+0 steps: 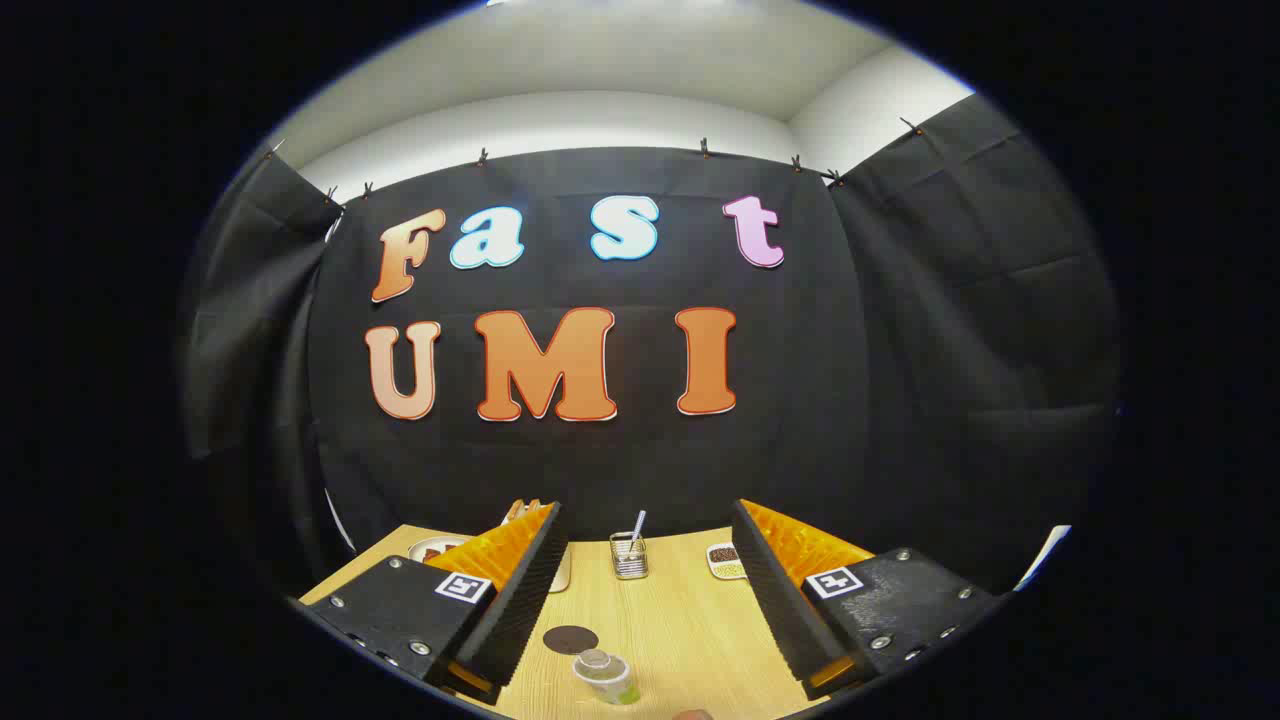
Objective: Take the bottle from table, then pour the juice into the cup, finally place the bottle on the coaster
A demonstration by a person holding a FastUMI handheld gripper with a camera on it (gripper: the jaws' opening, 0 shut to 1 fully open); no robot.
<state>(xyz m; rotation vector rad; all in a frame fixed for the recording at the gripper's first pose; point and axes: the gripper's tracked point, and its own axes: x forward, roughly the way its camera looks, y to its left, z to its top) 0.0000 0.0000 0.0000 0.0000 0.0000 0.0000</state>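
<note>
Demo booth, black cloth walls clipped up, wood table

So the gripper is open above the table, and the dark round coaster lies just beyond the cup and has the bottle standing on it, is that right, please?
Not quite. In the gripper view the gripper is open above the table, and the coaster does lie just beyond the cup, but the coaster is bare; no bottle stands on it.

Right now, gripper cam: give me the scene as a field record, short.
gripper: open, fingers spread wide, holding nothing
cup: clear, on the table between the fingers, low and near
coaster: dark disc, just beyond the cup, nothing on it
wire holder: far side of table, utensil standing in it
small dish: beside the holder
table: light wood
bottle: cannot place it
</note>
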